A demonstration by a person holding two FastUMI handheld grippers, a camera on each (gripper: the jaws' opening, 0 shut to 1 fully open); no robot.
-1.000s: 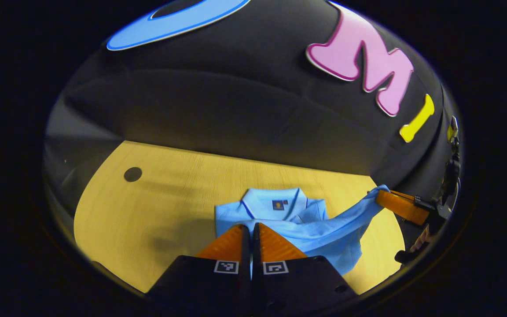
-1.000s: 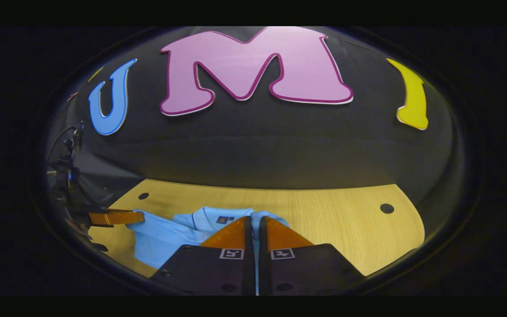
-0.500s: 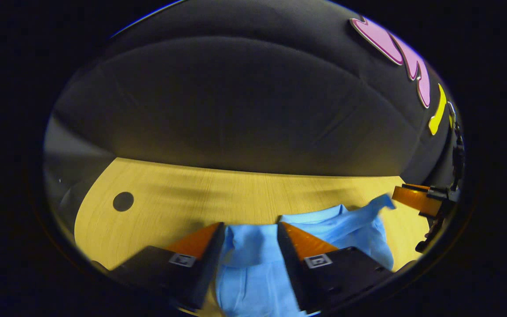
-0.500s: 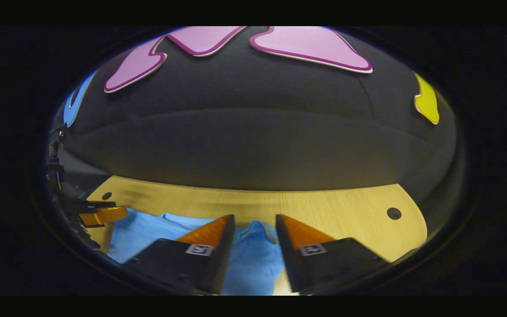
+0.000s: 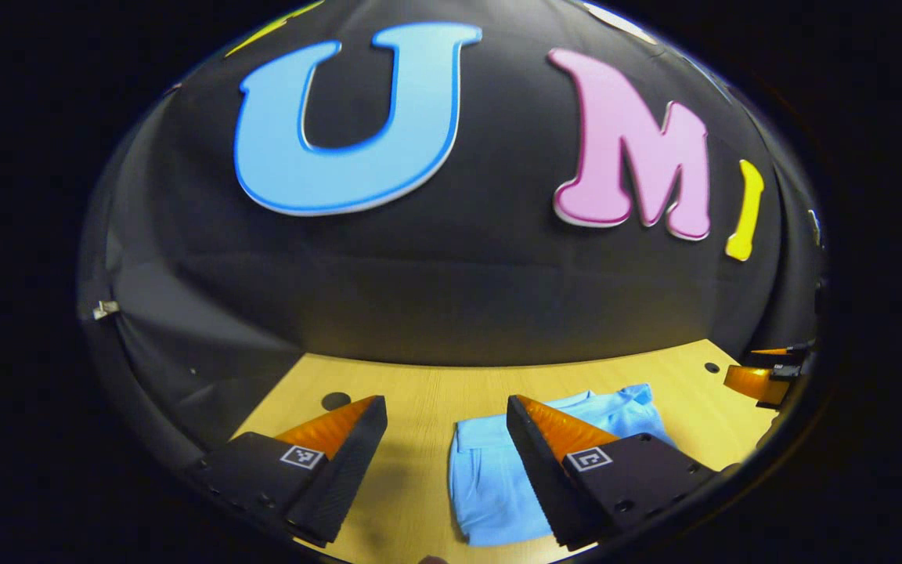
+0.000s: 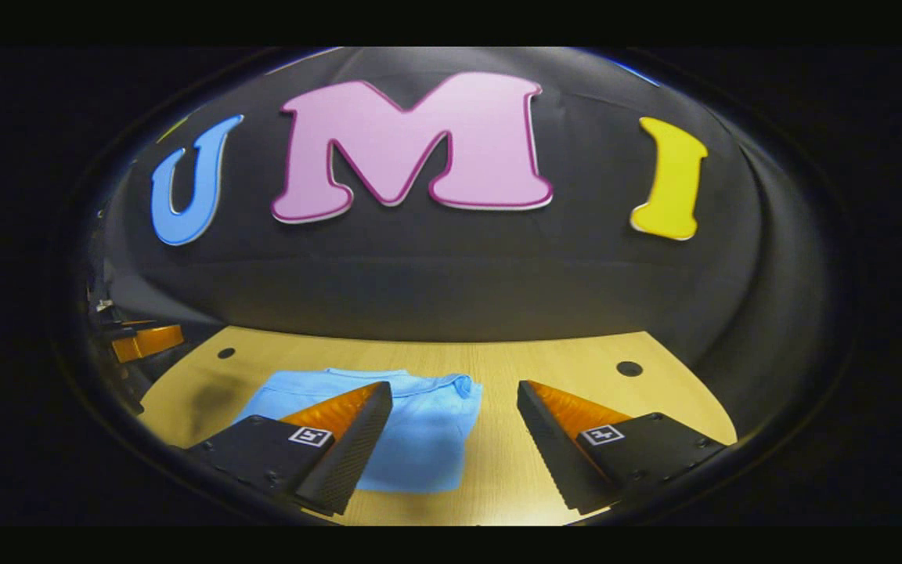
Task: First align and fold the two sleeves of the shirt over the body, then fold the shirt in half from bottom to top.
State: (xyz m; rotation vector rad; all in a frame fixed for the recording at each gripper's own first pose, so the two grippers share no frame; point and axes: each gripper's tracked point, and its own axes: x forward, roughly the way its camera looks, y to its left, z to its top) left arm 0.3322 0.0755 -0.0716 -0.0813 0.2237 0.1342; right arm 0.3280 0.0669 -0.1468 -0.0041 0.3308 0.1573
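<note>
The light blue shirt [image 5: 490, 470] lies folded into a compact rectangle on the wooden table [image 5: 420, 392]. In the left gripper view my left gripper [image 5: 443, 407] stands open above the table, the shirt partly behind its right finger. In the right gripper view the shirt [image 6: 427, 431] lies flat, partly behind the left finger of my right gripper [image 6: 451, 392], which is open with nothing between its fingers. The right gripper [image 5: 760, 380] shows at the far right edge of the left gripper view. The left gripper [image 6: 142, 341] shows at the far left of the right gripper view.
Round dark holes sit in the table top [image 5: 335, 400] [image 6: 629, 368] [image 6: 225, 353]. The black cloth wall rises right behind the table's far edge. Bare wood lies to the left of the shirt in the left gripper view and to its right in the right gripper view.
Both grippers opened and let go of the shirt's hem, then drew back and up. The shirt now lies folded flat on the table.
</note>
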